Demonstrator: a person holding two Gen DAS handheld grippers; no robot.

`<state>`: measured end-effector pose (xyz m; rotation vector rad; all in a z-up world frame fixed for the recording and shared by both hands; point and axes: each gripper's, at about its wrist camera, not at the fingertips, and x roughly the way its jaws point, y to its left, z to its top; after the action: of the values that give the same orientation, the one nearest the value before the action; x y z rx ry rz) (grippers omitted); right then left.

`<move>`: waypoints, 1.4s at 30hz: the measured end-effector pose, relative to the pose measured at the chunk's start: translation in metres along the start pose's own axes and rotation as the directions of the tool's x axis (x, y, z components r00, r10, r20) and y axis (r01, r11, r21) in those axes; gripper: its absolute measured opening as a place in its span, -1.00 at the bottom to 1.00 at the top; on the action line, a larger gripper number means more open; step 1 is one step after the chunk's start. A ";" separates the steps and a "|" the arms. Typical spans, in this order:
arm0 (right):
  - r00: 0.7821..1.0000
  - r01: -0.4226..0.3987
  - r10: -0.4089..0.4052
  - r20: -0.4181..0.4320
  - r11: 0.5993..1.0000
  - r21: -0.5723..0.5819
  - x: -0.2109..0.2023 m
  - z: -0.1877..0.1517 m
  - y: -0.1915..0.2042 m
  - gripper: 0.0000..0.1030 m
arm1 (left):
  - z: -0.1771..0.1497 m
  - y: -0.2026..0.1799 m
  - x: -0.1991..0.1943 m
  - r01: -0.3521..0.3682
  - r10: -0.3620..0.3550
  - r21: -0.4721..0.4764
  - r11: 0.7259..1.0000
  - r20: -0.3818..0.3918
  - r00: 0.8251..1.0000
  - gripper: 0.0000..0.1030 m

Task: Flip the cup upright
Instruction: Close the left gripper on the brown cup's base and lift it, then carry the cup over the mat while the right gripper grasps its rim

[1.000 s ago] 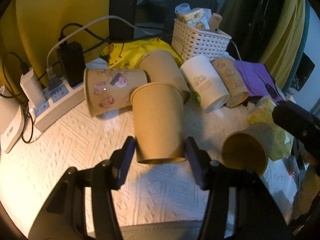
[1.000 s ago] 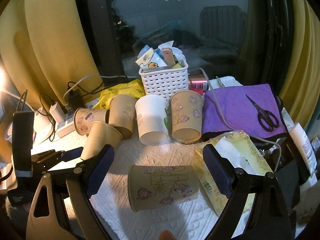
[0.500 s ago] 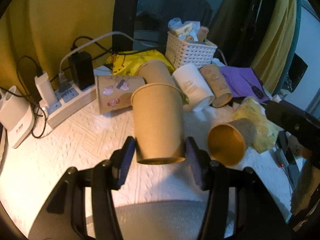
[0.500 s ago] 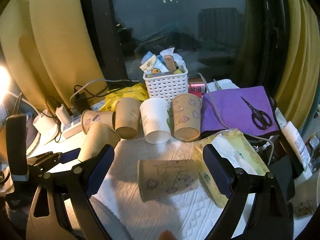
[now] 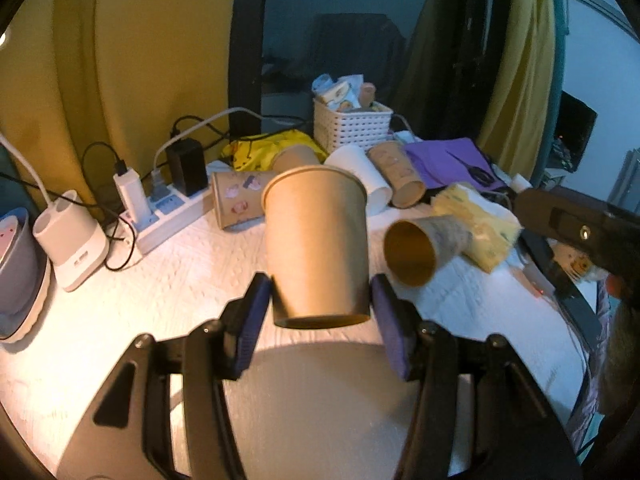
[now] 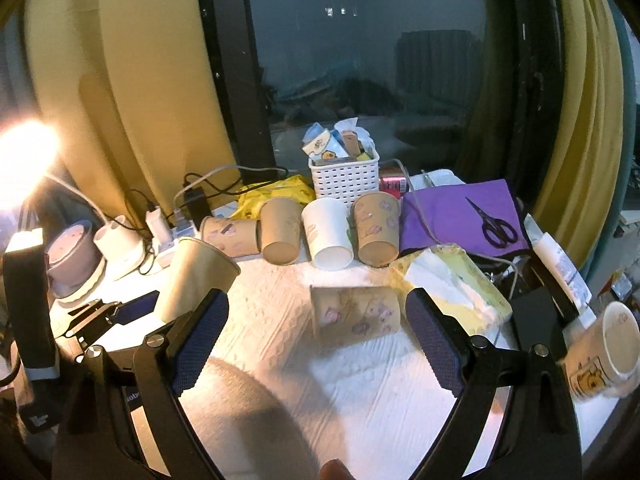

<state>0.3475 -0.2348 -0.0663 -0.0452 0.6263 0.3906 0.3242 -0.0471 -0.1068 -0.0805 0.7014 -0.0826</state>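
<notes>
Left claw point(image 5: 322, 316) around brown cup point(image 5: 316, 240)

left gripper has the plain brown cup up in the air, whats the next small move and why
Probably lower it straight down onto the white mat and open. The plain brown cup sits rim-up, nearly upright, between the left gripper pads, clear of the cup lying on its side.

My plain brown paper cup point(image 5: 318, 240) sits between my left gripper's point(image 5: 320, 334) pads, lifted off the tabletop point(image 5: 192, 264), mouth up and nearly upright, its base near me, rim tipped slightly away
</notes>
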 end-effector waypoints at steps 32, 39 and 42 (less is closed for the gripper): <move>0.963 -0.262 0.264 -0.047 0.964 0.032 -0.132 -0.112 0.105 0.79 | -0.161 -0.016 -0.170 0.078 -0.081 0.025 0.997 0.178 0.981 0.04; 0.941 -0.323 0.329 -0.085 0.943 0.077 -0.138 -0.126 0.114 0.79 | -0.186 -0.024 -0.198 0.088 -0.102 0.065 0.994 0.250 0.963 0.04; 0.930 -0.348 0.356 -0.095 0.933 0.091 -0.140 -0.128 0.117 0.79 | -0.194 -0.027 -0.207 0.099 -0.120 0.088 0.991 0.281 0.952 0.04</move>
<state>0.1290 -0.1947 -0.0807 0.1184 0.7593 0.7171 0.0405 -0.0615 -0.1190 -0.0599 0.4038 -0.1992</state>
